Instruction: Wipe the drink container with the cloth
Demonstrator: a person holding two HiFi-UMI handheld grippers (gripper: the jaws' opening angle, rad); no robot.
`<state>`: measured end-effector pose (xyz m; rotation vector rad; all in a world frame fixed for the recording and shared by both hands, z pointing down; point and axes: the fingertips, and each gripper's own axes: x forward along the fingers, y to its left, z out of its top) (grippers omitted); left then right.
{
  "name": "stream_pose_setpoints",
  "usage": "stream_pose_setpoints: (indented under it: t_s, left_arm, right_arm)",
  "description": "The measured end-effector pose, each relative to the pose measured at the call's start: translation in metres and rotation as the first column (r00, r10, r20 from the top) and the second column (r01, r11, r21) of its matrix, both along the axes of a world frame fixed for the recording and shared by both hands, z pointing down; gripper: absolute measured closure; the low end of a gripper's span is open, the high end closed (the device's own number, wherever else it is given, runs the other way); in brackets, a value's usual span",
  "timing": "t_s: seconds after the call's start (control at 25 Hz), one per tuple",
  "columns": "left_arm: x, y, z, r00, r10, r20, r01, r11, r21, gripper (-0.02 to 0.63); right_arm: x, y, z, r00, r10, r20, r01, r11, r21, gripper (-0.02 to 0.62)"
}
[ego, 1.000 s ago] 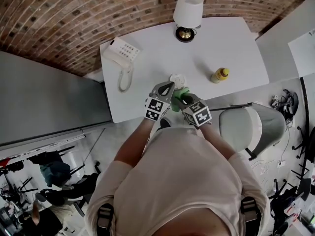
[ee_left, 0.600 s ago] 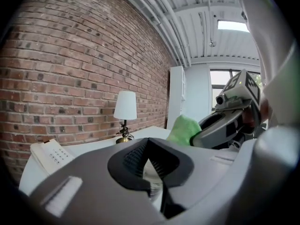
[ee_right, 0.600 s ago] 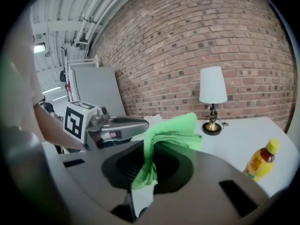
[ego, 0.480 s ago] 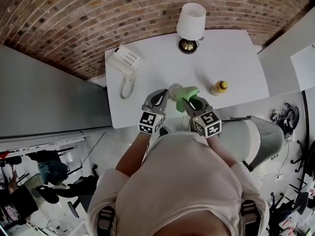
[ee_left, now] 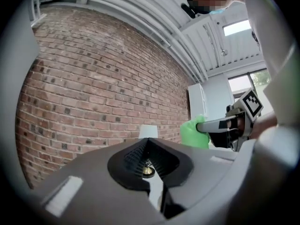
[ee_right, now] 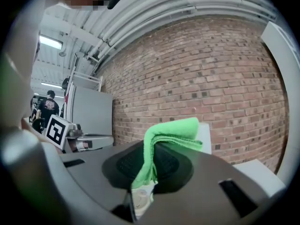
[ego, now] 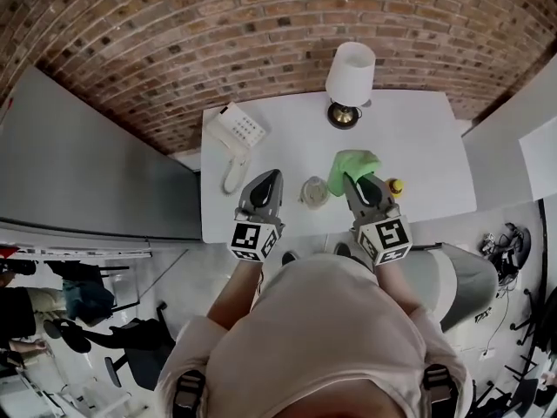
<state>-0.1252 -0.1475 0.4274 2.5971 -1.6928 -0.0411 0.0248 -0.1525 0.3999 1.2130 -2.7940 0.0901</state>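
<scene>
The drink container [ego: 314, 192], a clear lidded cup, stands near the front edge of the white table [ego: 418, 138], between my two grippers. My left gripper [ego: 271, 176] is shut and empty, a little left of the cup and apart from it. My right gripper [ego: 349, 179] is shut on the green cloth [ego: 352, 164], which bunches up just right of the cup. In the right gripper view the green cloth [ee_right: 165, 142] drapes over the shut right gripper [ee_right: 152, 149], with the cup's lid [ee_right: 140, 198] showing below. The left gripper view shows the shut left gripper [ee_left: 149, 141] and the green cloth [ee_left: 194, 133] to its right.
A table lamp [ego: 351, 78] stands at the back of the table, a white desk phone [ego: 238, 131] at the left, and a small yellow bottle [ego: 395, 186] just right of my right gripper. A brick wall lies behind; a grey chair [ego: 452, 277] sits to the right.
Both grippers have drawn apart from the cup. The left one has moved left, away from it, and the right one has carried the cloth to the cup's right side.
</scene>
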Motion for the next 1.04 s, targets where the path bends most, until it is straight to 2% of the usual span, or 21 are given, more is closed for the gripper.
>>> stream_pose_setpoints:
  t_s: [0.12,0.32,0.8,1.04]
  left_arm:
    - [-0.010,0.010,-0.016,0.999,-0.040,0.005,0.040,0.999,0.034,0.597]
    - [-0.017,0.025,-0.038,0.997,-0.077,-0.016,0.078,0.994,0.082,0.597]
    - [-0.020,0.029,-0.037,0.993,-0.111,-0.045,0.114,0.992,0.061,0.597]
    - [-0.020,0.030,-0.041,0.995,-0.093,-0.037,0.095,0.992,0.081,0.597]
  right_arm:
    - [0.004,-0.002,-0.015,1.000,0.013,0.022,-0.013,0.999,0.041,0.552]
    - [0.006,-0.004,-0.022,0.999,0.010,0.040,-0.012,0.999,0.050,0.552]
    - [-0.004,0.000,-0.030,0.999,-0.030,0.043,0.027,0.997,0.068,0.552]
    - [-0.007,0.000,-0.031,0.999,-0.030,0.044,0.027,0.997,0.066,0.552]
